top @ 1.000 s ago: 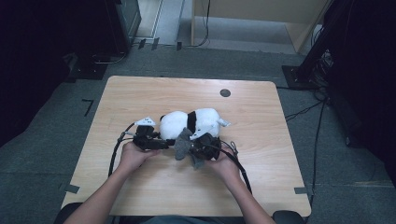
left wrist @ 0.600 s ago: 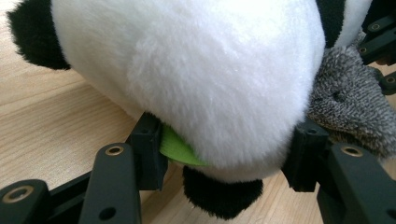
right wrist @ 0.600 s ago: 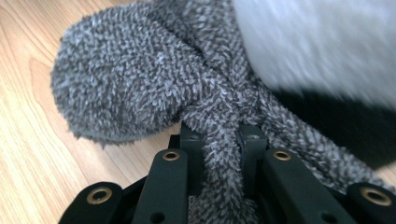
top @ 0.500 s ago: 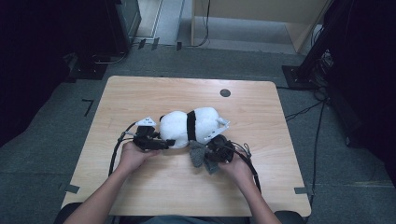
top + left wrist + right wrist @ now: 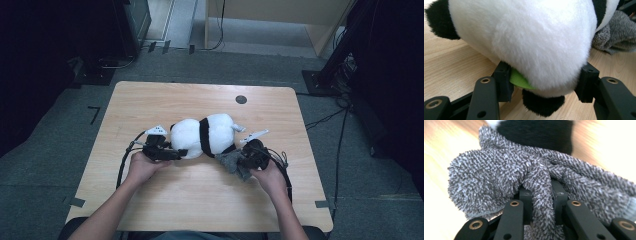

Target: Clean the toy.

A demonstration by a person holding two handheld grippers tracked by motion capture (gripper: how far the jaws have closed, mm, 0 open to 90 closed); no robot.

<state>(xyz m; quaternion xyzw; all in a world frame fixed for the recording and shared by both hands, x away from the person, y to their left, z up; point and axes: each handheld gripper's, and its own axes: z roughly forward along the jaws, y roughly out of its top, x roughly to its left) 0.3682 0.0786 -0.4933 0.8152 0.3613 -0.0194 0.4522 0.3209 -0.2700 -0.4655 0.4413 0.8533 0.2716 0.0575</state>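
Left gripper point(image 5: 172, 154): clamped on the white-and-black plush panda point(image 5: 202, 136).
Right gripper point(image 5: 239, 161): pinching the grey knitted sock point(image 5: 499, 182), beside the panda.

Wooden table point(image 5: 150, 100) on grey carpet floor point(image 5: 60, 150).
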